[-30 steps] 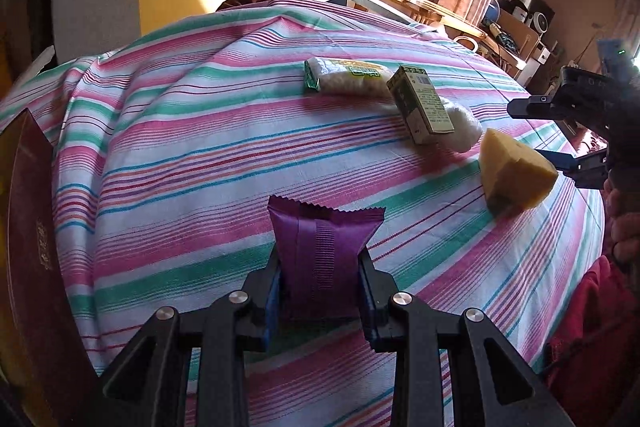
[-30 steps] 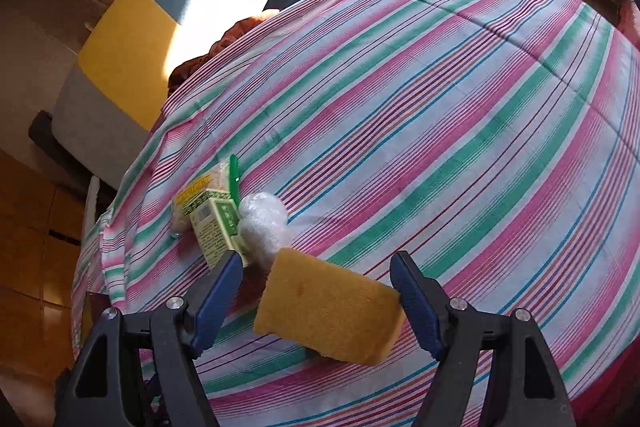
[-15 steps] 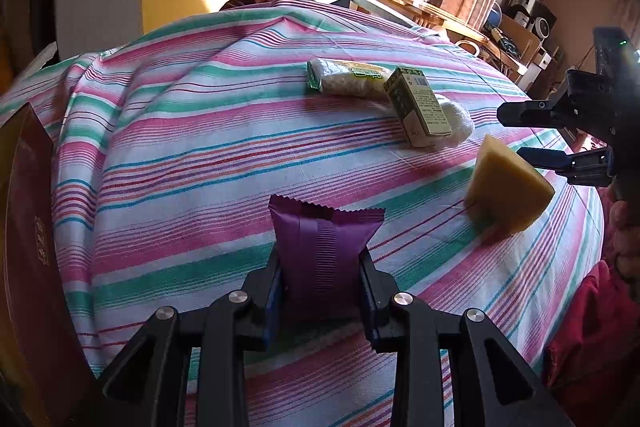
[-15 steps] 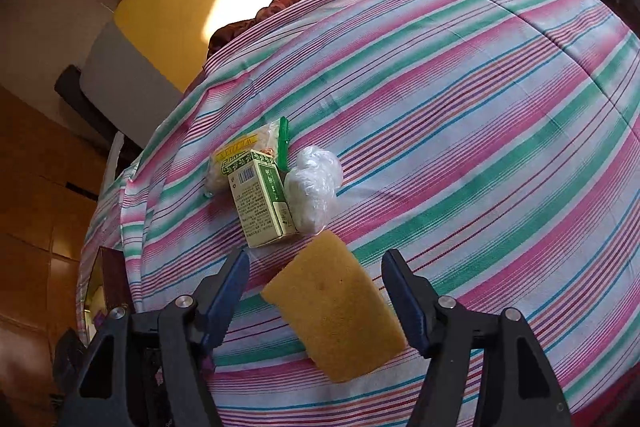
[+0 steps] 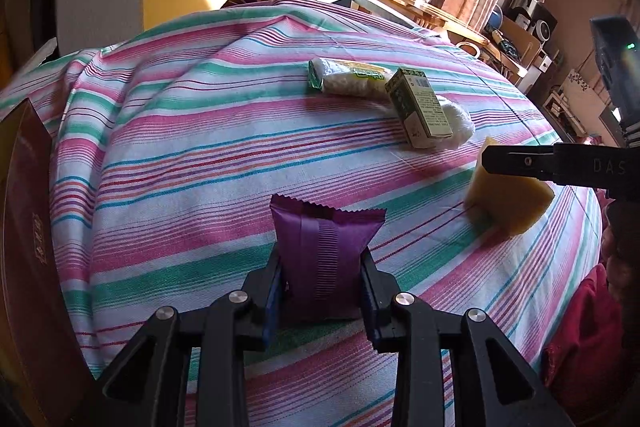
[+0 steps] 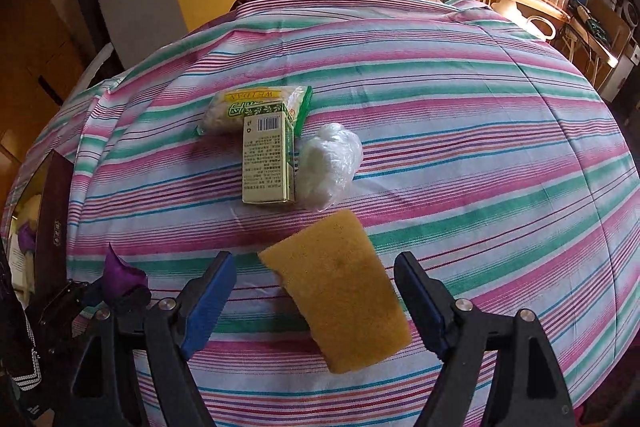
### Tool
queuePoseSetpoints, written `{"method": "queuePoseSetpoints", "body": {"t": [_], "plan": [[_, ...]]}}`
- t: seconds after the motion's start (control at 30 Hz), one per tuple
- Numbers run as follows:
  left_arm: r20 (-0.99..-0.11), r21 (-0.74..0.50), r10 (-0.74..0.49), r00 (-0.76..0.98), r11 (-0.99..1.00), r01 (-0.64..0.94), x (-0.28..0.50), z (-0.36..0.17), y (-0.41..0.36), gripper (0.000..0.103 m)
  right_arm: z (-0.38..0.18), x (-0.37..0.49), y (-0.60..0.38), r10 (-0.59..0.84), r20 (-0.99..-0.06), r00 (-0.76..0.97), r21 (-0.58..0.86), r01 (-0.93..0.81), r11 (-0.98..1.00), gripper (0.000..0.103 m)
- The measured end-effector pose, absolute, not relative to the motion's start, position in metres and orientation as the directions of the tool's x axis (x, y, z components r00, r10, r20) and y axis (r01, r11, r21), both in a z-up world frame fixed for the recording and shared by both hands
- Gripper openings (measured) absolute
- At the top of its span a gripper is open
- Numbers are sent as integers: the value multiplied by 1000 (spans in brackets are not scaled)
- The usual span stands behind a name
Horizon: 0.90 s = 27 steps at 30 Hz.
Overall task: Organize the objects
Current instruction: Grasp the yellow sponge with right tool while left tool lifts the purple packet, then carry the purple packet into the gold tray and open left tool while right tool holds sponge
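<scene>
The left gripper (image 5: 322, 291) clamps one purple packet (image 5: 323, 259), no print legible. The right gripper's (image 6: 314, 293) jaws are opening, one yellow sponge (image 6: 340, 291) lying loose between them. Beyond: one green barcoded carton (image 6: 268, 159), one clear plastic wad (image 6: 330, 163), one "WEIDAN"-lettered snack bag (image 6: 236, 105).

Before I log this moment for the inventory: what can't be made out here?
- Purple packet: lower end hidden between the left gripper pads, left wrist view.
- Green carton: print too small to read, both views.
- Dark red box: cut off by the left edge; contents mostly hidden.
- Yellow sponge: partly covered by the right gripper, left wrist view.
</scene>
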State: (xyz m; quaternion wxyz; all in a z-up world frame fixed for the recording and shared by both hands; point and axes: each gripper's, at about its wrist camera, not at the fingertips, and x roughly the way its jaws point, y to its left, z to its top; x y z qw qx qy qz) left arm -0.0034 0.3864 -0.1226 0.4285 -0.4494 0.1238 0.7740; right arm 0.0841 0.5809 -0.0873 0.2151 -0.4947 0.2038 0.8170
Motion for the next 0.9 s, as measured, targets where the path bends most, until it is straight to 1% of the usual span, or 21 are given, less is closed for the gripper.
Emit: {"method": "queuePoseSetpoints", "body": {"t": [0.07,0.1,0.13,0.17,0.2,0.23,0.37,0.47,0.67,0.83,0.9], "plan": [[-802,-193,552,-230,-602,-775,-4,-122,386,35,-91,82,579,146,-907,-396,106,-549,-829,81],[-802,-193,552,-229,-602,-775,-3,-122,386,35,-93,81,577,146,-913,-381,95,-546,-832,78],[-802,-193,552,-230,-602,-775,-4,-122,386,35,-96,80,576,155,-920,-359,73,-546,-834,65],[-802,-193,552,-230,-602,-774,-3,-122,386,35,-99,80,575,185,-925,-331,31,-554,-832,54],[-802,-193,552,-230,-603,-774,-3,-122,386,35,-100,80,576,206,-927,-314,5,-560,-829,53],[-802,-193,552,-230,-603,-774,-4,-122,386,35,-100,81,577,195,-927,-321,19,-559,-829,51],[-800,-192,554,-230,-600,-776,-4,-122,386,34,-100,80,573,212,-926,-313,-6,-548,-836,50],[-801,-188,552,-231,-598,-779,-4,-121,386,33,-100,83,577,199,-926,-320,15,-559,-829,50],[-814,-149,523,-251,-606,-781,-1,-116,387,32,-105,83,573,210,-931,-300,-10,-554,-833,50],[-787,-160,556,-266,-601,-783,5,-94,372,32,-107,82,572,220,-929,-296,-22,-549,-836,50],[-778,-183,571,-262,-605,-775,5,-83,363,32,-108,81,571,229,-929,-292,-36,-544,-839,50]]}}
